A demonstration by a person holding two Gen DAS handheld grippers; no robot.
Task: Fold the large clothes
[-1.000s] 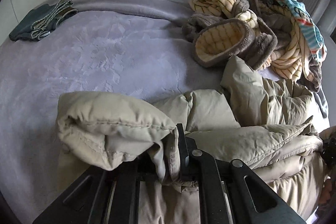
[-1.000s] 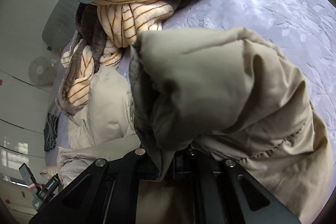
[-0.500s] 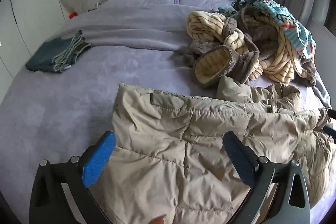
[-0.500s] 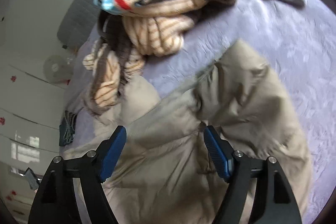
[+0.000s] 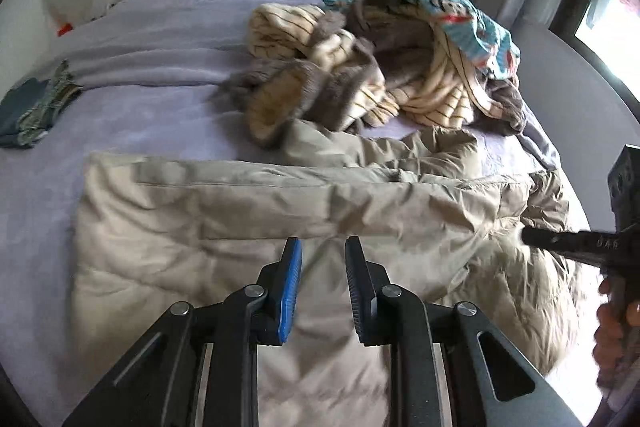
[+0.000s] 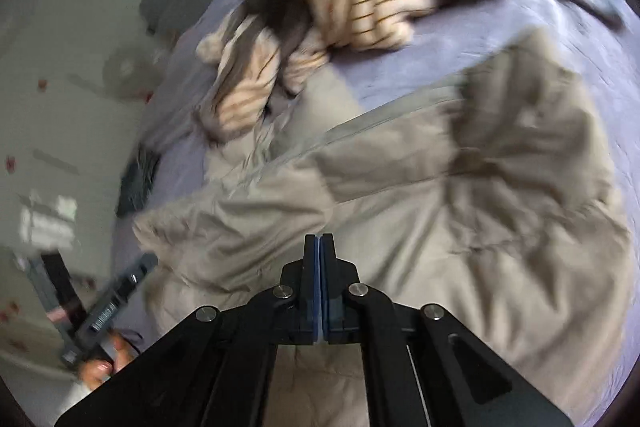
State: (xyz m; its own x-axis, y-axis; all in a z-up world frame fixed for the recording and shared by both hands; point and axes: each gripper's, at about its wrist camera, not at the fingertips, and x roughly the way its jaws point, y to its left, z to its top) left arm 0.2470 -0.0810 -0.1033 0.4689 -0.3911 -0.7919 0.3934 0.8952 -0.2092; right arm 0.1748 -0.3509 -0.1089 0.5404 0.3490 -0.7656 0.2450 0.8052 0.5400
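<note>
The beige padded jacket lies spread on the bed beneath both claws. Left gripper: jaws just narrowed, slightly parted, empty. Right gripper: jaws just closed, pressed together, empty.

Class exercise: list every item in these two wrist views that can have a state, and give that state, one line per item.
beige padded jacket: spread flat on the bed, partly folded, held by neither gripper.
left gripper: open with a narrow gap after closing in, nothing between the jaws.
right gripper: shut, empty.
striped fleece garment: crumpled in a heap, unfolded.
blue patterned garment: draped over the heap, unfolded.
dark folded clothes: folded, set aside.
</note>
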